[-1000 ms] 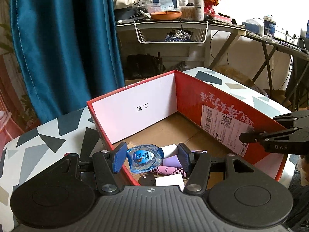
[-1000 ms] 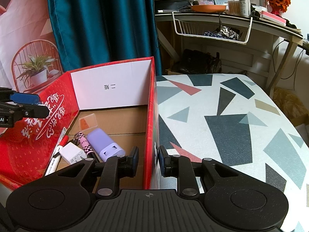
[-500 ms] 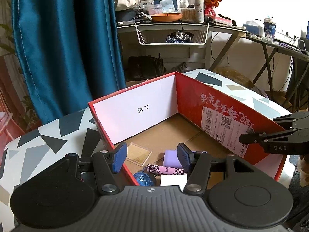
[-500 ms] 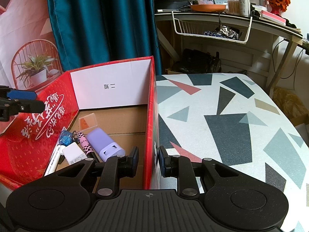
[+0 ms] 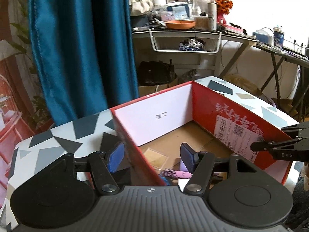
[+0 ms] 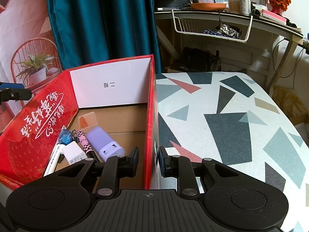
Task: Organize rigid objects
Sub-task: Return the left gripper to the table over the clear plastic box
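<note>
The blue bottle (image 6: 65,136) that was sitting between the left tool's fingers a second ago is now lying in the box, and the left tool (image 5: 152,157) is sitting further left than before, its fingers spread wide and holding nothing, one on either side of the red box (image 5: 204,104) wall. The right tool (image 6: 148,159) is sitting as it was, straddling the box's opposite wall with a narrow gap between its pads; whether the pads are touching the cardboard, I cannot tell.

Nearest in the right wrist view, a white charger block (image 6: 74,153) is lying on the box floor just beside a white marker (image 6: 51,163) and a pink checkered pen (image 6: 85,142). A lilac case (image 6: 105,142) is resting just to the right of the pen. The blue bottle is lying just beyond the charger, close to the left wall. Further in, a clear flat case (image 6: 87,120) is lying near the white end wall.

The box is standing on a tabletop (image 6: 231,119) patterned with triangles. Beyond it a teal curtain (image 6: 100,19) is hanging, and a cluttered desk (image 6: 222,12) with a wire basket (image 6: 212,30) is standing behind.
</note>
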### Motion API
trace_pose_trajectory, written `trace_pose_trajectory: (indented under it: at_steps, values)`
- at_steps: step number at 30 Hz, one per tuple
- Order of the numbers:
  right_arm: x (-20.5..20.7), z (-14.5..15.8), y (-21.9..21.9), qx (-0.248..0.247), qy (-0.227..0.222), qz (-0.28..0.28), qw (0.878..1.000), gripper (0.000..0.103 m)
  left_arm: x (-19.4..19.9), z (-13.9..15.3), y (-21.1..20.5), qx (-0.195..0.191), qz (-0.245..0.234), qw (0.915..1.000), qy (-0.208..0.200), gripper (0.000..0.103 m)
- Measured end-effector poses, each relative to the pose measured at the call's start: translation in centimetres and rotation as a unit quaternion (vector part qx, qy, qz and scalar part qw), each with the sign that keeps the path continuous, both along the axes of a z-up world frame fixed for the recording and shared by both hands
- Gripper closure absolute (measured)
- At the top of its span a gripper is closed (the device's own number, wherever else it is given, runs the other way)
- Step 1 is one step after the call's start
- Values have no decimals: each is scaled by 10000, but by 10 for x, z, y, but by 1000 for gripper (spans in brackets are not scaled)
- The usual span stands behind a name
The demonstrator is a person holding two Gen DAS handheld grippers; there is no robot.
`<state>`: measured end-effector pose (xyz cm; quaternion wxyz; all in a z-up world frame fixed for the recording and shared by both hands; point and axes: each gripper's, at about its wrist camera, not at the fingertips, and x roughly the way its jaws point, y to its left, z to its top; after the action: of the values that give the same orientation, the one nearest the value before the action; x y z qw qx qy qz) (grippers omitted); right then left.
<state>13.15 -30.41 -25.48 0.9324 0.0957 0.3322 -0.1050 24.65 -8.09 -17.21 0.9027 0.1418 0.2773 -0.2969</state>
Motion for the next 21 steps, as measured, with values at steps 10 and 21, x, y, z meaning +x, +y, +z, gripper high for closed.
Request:
trace_pose_trajectory:
  at_steps: [10,21]
  values:
    - [0,0,0,-1,3,0,10000,82,23,-24,71,-268,1120,9925,413,28]
    - [0,0,0,-5,9,8,10000,82,68,-58,130,-689,2552,9601,916,26]
